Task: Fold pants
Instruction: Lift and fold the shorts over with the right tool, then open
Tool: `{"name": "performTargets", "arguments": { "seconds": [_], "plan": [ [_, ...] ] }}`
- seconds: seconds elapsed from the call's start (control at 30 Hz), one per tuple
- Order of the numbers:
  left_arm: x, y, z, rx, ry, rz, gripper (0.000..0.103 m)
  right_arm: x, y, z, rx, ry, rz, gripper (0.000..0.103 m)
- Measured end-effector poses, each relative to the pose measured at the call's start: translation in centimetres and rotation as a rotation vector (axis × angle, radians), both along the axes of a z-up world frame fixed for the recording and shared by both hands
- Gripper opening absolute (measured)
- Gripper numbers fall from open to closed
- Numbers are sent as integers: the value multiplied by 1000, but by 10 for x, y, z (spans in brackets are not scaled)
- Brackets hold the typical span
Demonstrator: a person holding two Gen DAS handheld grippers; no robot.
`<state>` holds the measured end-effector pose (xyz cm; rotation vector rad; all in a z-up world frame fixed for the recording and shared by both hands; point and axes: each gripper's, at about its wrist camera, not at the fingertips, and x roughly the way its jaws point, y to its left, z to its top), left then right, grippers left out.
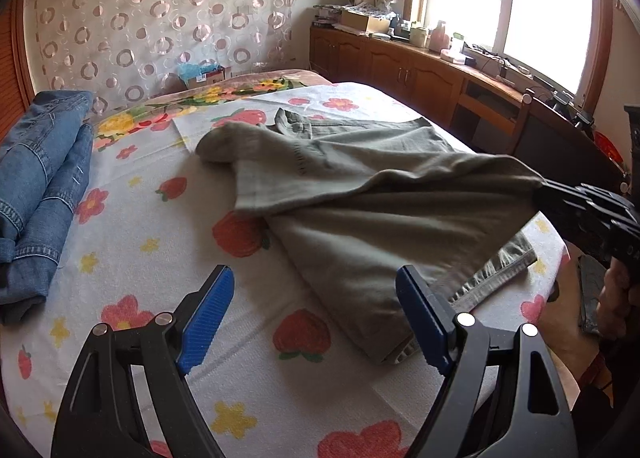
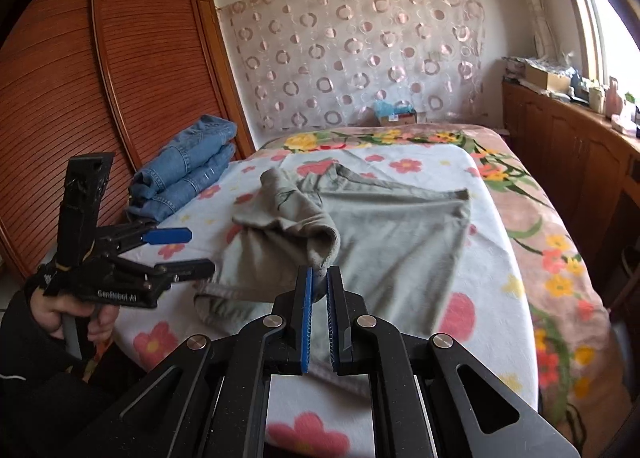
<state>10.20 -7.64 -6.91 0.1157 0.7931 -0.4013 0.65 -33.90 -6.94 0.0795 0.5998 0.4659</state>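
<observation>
Grey-green pants (image 1: 360, 194) lie partly folded on the flowered bed sheet (image 1: 132, 250); they also show in the right wrist view (image 2: 380, 226). My right gripper (image 2: 319, 278) is shut on a fold of the pants' fabric and lifts it off the bed; in the left wrist view it (image 1: 544, 188) pulls the cloth taut at the right. My left gripper (image 1: 316, 278) is open and empty, just above the sheet beside the pants' near hem (image 1: 496, 274). It shows open at the left of the right wrist view (image 2: 196, 248).
Folded blue jeans (image 1: 40, 194) lie at the bed's left side, next to a wooden wardrobe (image 2: 80, 98). A wooden cabinet (image 1: 400, 62) with clutter runs under the window on the right. A patterned curtain (image 1: 160, 18) hangs behind the bed.
</observation>
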Motion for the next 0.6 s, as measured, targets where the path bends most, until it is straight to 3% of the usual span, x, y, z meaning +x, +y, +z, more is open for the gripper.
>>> {"name": "performTargets", "arguments": {
  "seconds": [0.27,0.6],
  "plan": [
    [2,-10,-2,5,7,-16,84,-30,-18,4,-13,16,-48,7],
    [3,-17,-9,20,20,-28,84,-40,-20,-3,-37,109,-51,7]
  ]
}}
